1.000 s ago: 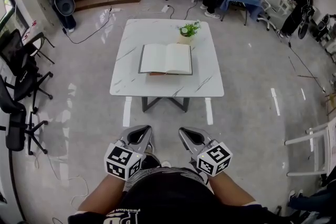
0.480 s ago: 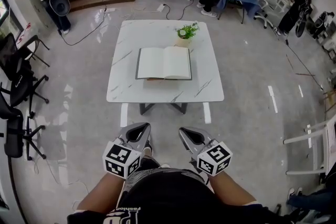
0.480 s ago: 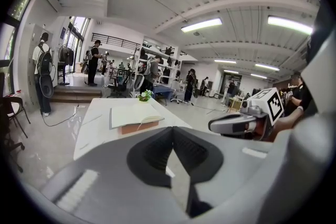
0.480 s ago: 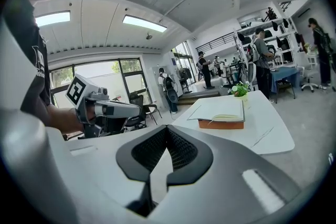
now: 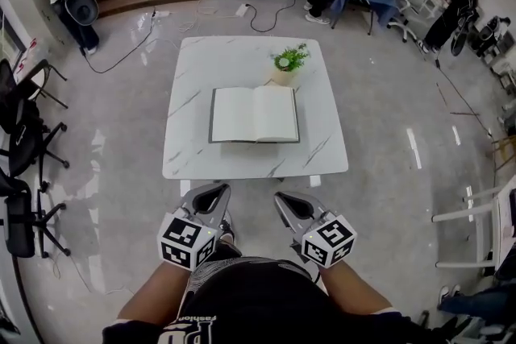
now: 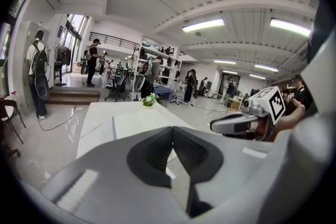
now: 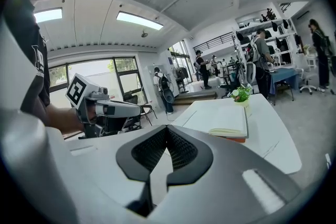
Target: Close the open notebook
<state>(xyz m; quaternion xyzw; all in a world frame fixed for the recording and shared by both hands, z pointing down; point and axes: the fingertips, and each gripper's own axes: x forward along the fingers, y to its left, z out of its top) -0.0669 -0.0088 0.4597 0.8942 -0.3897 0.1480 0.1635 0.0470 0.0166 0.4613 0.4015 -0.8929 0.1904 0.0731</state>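
Observation:
The open notebook [image 5: 254, 114] lies flat with white pages up in the middle of a white marble table [image 5: 189, 149]. It also shows ahead in the left gripper view, notebook [image 6: 137, 124], and in the right gripper view, notebook [image 7: 220, 119]. Both grippers are held side by side in front of my body, short of the table's near edge and apart from the book. My left gripper [image 5: 215, 189] is shut with nothing in it, its tips [image 6: 172, 129] meeting. My right gripper [image 5: 283, 199] is shut and empty too, its tips [image 7: 167, 128] together.
A small potted plant [image 5: 288, 62] stands just behind the notebook's right page. Office chairs [image 5: 20, 141] line the left side. A white frame [image 5: 476, 230] stands at the right. People, chairs and shelving fill the far end of the room; cables lie across the floor.
The table and notebook have come nearer to me and sit lower in the head view. Both grippers keep their place before my body and stay shut.

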